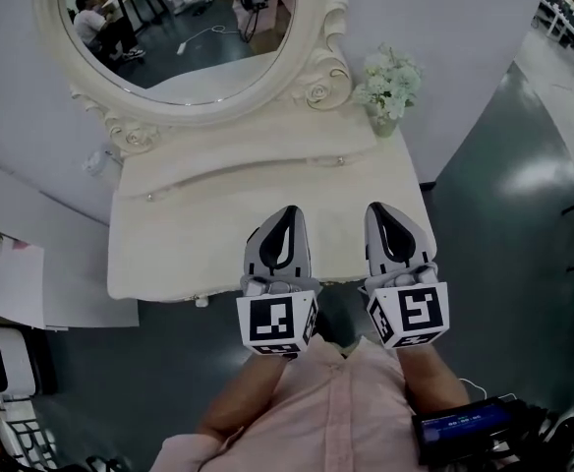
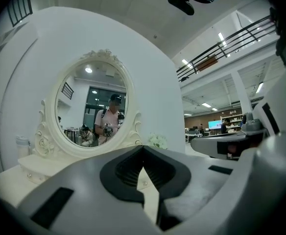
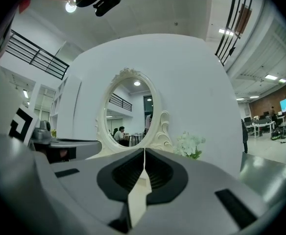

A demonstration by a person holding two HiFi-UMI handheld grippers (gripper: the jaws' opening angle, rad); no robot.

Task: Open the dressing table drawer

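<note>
The cream dressing table (image 1: 184, 249) stands against a white wall, with an oval mirror (image 1: 184, 28) on a raised shelf. Two small knobs (image 1: 340, 161) sit on the shelf's front, and one small knob (image 1: 200, 302) shows under the table's front edge. My left gripper (image 1: 287, 210) and right gripper (image 1: 377, 207) hover side by side over the front part of the tabletop and point level at the mirror. Both are shut with nothing between their jaws. In the left gripper view the closed tips (image 2: 143, 147) sit below the mirror (image 2: 91, 106). The right gripper view shows its tips (image 3: 144, 151) closed too.
White flowers in a vase (image 1: 387, 85) stand at the table's back right corner. A small white jar (image 1: 95, 160) sits at the back left. White storage units (image 1: 12, 293) stand to the left of the table. Dark floor (image 1: 503, 185) lies to its right.
</note>
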